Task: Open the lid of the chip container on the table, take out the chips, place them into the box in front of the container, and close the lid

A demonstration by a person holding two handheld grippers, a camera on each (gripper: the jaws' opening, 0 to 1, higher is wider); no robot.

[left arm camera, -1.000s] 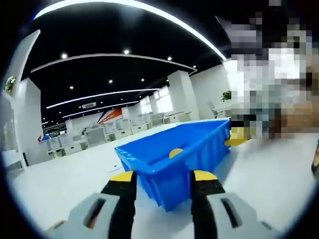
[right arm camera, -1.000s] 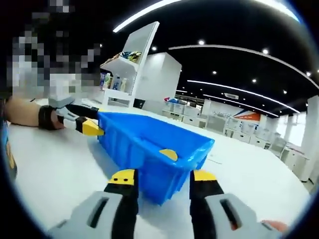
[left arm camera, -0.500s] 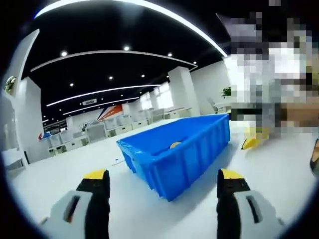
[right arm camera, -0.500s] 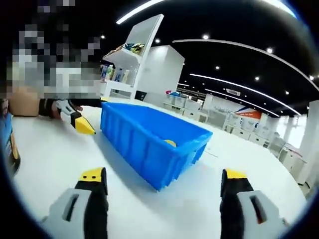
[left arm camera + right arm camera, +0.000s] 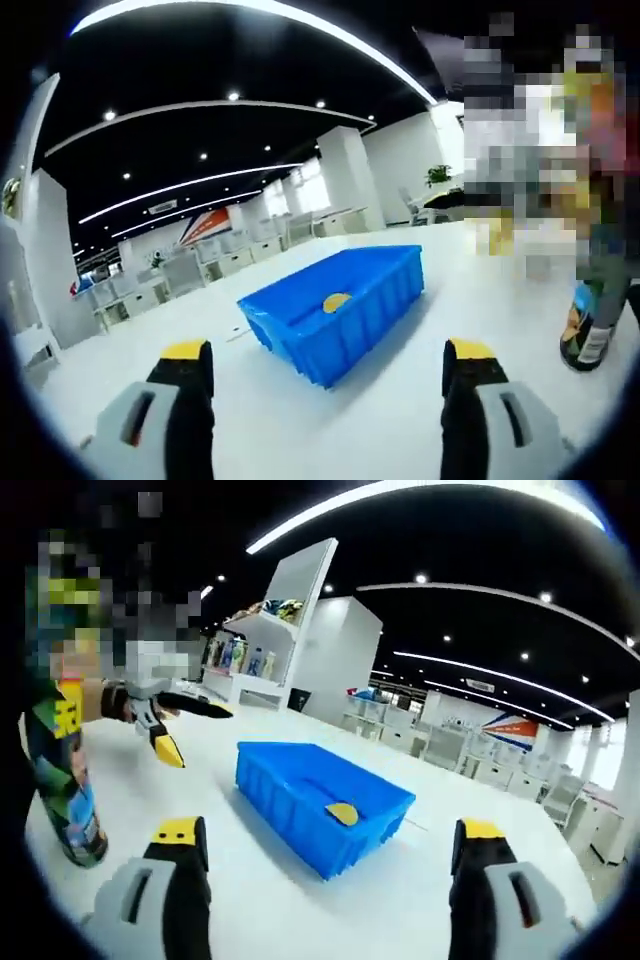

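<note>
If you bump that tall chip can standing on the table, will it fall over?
Probably yes. The chip can stands upright, tall and narrow, so a push high up would likely tip it. It looks round, so once down it may roll across the smooth white table. How heavy it is, I can't tell.

A blue rectangular plastic box sat on the white table, ahead of both grippers. A yellow curved chip lay inside the box. In the left gripper view, the tall printed cylindrical chip container stood on the table to the right of the box, well apart from it. In the right gripper view, the container stood at the near left, and the left gripper hung between it and the box, above the table.
</note>
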